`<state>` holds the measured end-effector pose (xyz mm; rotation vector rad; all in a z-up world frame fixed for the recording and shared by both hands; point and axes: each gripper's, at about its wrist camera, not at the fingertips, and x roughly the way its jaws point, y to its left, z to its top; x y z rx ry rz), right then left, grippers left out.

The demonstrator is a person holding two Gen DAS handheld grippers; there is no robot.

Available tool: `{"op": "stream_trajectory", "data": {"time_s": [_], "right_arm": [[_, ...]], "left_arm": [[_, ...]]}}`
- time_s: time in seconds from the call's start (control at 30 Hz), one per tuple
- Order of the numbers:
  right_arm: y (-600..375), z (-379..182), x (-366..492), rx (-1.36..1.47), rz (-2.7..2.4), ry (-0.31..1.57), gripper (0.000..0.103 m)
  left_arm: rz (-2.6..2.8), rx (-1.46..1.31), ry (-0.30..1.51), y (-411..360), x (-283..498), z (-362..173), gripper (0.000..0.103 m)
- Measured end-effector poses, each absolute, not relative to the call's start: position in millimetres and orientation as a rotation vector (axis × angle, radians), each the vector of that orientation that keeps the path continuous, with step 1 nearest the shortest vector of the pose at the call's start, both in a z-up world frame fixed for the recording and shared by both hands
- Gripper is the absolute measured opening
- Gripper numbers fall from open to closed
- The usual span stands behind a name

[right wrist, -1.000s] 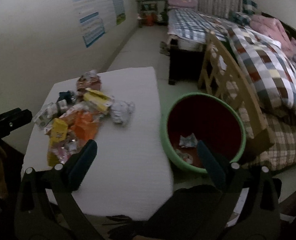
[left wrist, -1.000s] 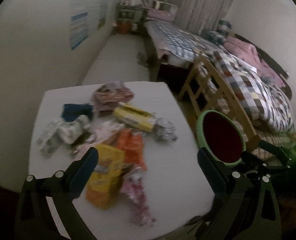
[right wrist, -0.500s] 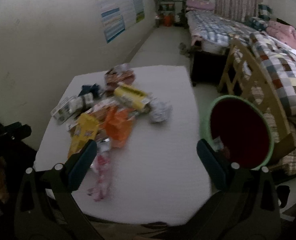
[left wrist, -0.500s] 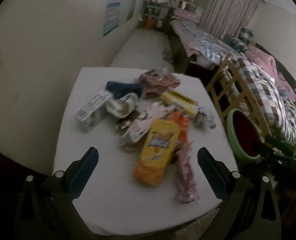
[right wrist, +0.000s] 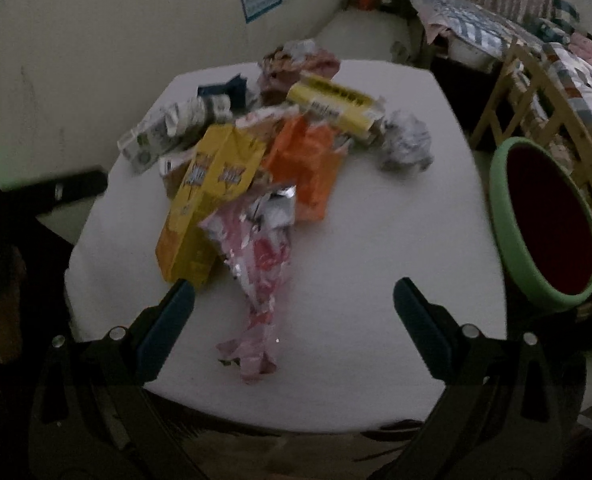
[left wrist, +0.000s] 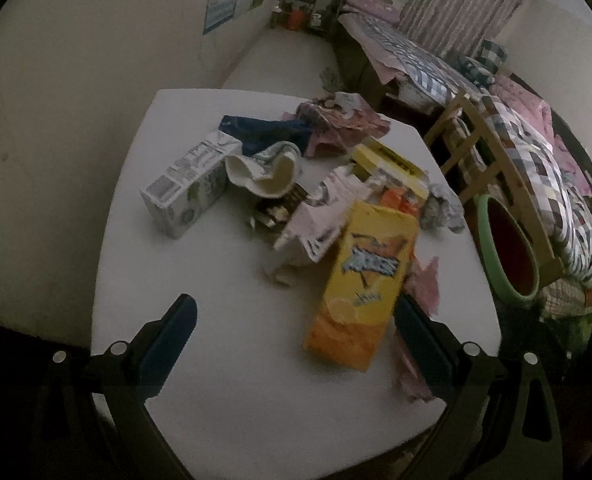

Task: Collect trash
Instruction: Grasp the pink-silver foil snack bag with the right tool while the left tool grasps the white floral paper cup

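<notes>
A heap of trash lies on the white table [left wrist: 216, 280] [right wrist: 356, 264]: a yellow-orange carton [left wrist: 364, 280] [right wrist: 210, 196], a white milk carton [left wrist: 190, 186] [right wrist: 148, 140], a pink foil wrapper [right wrist: 256, 264] [left wrist: 424, 284], an orange bag [right wrist: 308, 164], a yellow box [right wrist: 336, 106] [left wrist: 392, 164] and a crumpled paper ball [right wrist: 406, 146] [left wrist: 442, 206]. My left gripper [left wrist: 296, 332] hovers open above the table's near edge, its right finger beside the yellow-orange carton. Open too, my right gripper [right wrist: 294, 312] straddles the pink wrapper's tail. A green-rimmed bin [right wrist: 544, 224] [left wrist: 508, 248] stands right of the table.
A wooden chair [right wrist: 544, 92] and a bed with a checked quilt [left wrist: 536, 152] stand behind the bin. A pale wall [left wrist: 76, 80] with a poster runs along the left. A shelf [left wrist: 308, 4] stands at the far end of the floor.
Both grippers have swung left and come closer over the trash heap; the bin has slid toward the right edge of each view. Both stay open with nothing held.
</notes>
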<state>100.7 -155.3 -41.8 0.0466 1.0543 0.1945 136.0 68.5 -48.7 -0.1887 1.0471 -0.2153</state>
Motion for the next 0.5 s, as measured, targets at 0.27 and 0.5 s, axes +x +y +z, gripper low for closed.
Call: {"op": "stream_trajectory", "data": {"time_s": [0.27,0.5], "right_arm": [[-143.8,-68.2,111.1,0.046,0.203,1.118,0.096],[-139.3,-89.0,119.7,0.045,0.226,1.169,0.088]], "left_arm": [[-0.203,-0.189,1.068,87.0,167.7,-57.2,0.094],[-0.257,-0.229,1.12,81.5,183.9,-79.4,0.087]]}}
